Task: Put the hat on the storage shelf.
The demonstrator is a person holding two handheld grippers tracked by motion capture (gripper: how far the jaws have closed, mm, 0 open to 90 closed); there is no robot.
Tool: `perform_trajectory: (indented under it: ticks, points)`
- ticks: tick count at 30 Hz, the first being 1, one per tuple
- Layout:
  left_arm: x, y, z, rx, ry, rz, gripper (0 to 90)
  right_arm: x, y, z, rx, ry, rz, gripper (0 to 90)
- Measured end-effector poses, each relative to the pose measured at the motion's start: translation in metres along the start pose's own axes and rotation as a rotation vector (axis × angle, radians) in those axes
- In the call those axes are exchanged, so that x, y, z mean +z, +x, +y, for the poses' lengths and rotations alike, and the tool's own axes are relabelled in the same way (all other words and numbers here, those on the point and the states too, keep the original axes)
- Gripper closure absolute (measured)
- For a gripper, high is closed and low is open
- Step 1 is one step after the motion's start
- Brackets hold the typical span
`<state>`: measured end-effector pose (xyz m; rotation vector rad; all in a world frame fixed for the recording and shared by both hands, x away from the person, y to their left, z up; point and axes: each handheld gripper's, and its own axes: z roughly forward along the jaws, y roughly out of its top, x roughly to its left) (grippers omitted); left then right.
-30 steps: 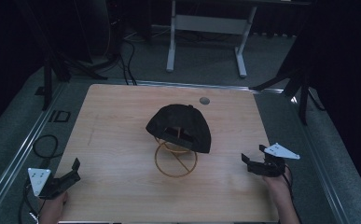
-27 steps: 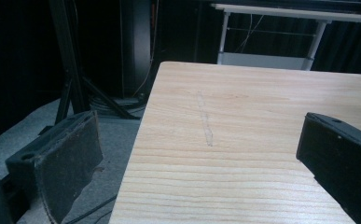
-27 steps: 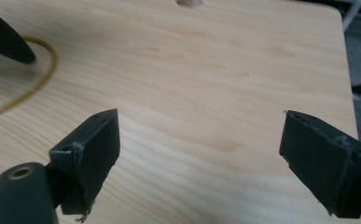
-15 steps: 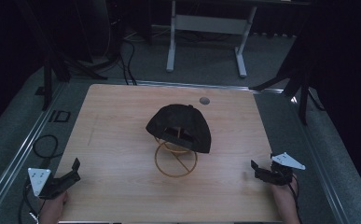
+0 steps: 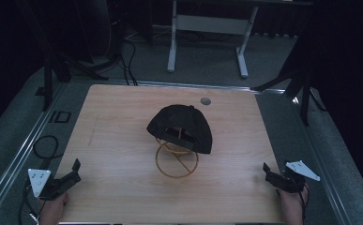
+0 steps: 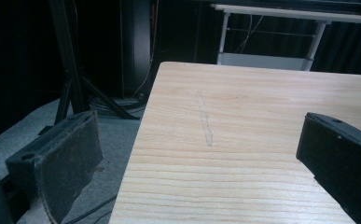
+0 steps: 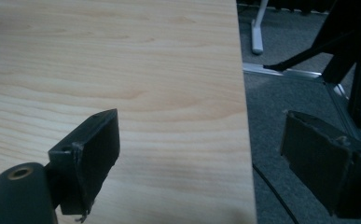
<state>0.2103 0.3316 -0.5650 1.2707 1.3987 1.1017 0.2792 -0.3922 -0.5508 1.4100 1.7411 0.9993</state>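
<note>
black cap (image 5: 181, 126) on gold wire stand (image 5: 177, 161), surface (image 5: 113, 126) middle | looks soft, light; grab brim at 5 o'clock | left tongs (image 5: 71, 171), right tongs (image 5: 269, 172) wide apart, empty

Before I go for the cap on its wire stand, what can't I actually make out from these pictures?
- Top of the wire stand: high view, covered by the black cap.
- Cap's brim and front: high view, turned away, too dark.
- Small round grey spot on the table: high view, too small to identify.
- Left tongs and right tongs: open, aimed along the table edges.
</note>
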Motion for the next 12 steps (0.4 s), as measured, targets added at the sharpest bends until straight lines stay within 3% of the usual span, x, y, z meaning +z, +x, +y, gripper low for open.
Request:
perform_trajectory:
  ticks: [12]
  points:
    - [-0.0001, 0.0006, 0.0, -0.006, -0.001, -0.002, 0.6, 0.0007, -0.0003, -0.0034, -0.016, -0.007, -0.03, 12.2]
